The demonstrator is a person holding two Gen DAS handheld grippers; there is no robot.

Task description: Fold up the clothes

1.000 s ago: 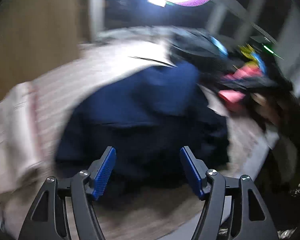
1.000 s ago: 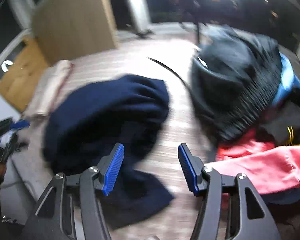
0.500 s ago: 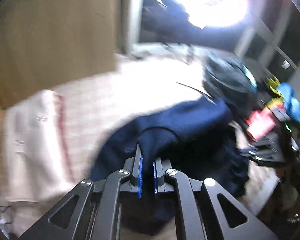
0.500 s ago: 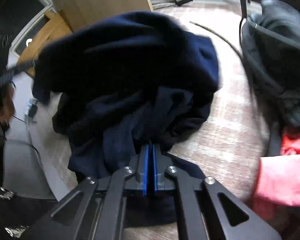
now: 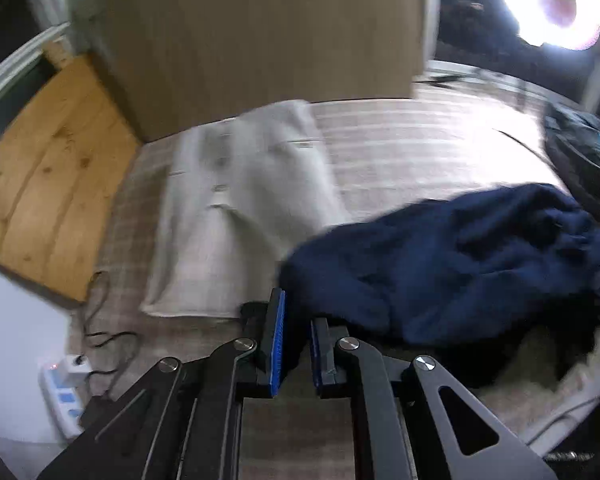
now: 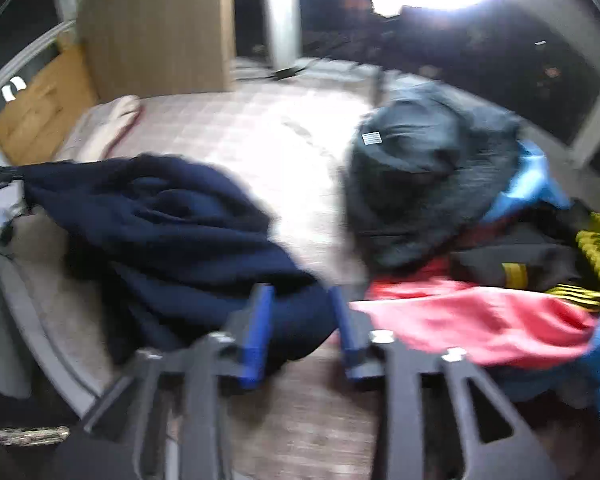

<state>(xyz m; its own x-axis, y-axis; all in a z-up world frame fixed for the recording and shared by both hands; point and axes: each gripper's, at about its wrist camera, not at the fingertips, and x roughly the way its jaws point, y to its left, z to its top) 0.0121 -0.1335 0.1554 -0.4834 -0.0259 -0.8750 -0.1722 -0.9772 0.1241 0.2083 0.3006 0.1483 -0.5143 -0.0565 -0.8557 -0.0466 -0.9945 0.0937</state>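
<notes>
The left gripper (image 5: 296,344) is opening slightly with a fold of the navy garment (image 5: 452,264) still pinched between its pads. The right gripper (image 6: 302,328) is opening too, navy cloth lying loosely between its jaws. The garment is lying bunched on the bed (image 5: 400,148) near its front edge, its long axis running roughly along that edge, between the pale folded cloth (image 5: 240,208) and the clothes pile (image 6: 460,240). With both grips loosening, the cloth risks slipping and crumpling further.

No readable text; white label on black jacket (image 6: 428,168) blurred.
</notes>
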